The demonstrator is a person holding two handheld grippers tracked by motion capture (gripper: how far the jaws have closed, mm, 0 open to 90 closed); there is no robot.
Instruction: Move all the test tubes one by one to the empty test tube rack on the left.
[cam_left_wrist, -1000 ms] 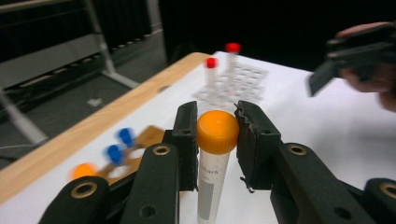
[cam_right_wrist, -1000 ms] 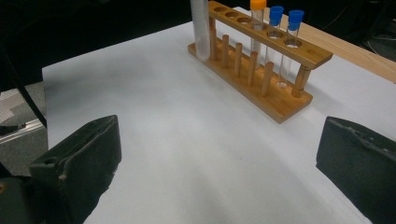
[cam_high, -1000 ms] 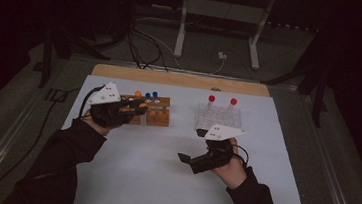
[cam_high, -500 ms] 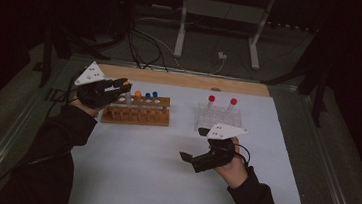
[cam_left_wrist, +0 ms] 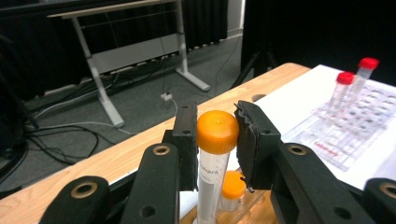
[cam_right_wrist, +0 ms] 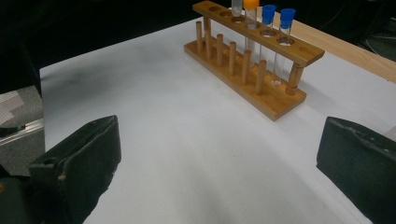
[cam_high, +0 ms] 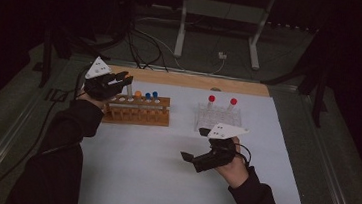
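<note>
your left gripper (cam_left_wrist: 216,140) was clamped on an orange-capped tube (cam_left_wrist: 216,134) above the wooden rack (cam_high: 138,112), not yet moved to the clear rack (cam_high: 219,117); right gripper (cam_right_wrist: 219,163) gaped empty.

A clear plastic rack (cam_high: 219,118) is sitting on the white sheet (cam_high: 153,159), right of centre, and 2 red-capped tubes (cam_high: 212,100) are standing upright in its far row. Beyond the sheet, a strip of bare wooden tabletop (cam_high: 196,81) is showing along the far edge. On the grey floor behind — well apart from the table — a pale metal stand (cam_high: 217,20) is resting, with dark cables (cam_high: 139,43) trailing beside it.
</note>
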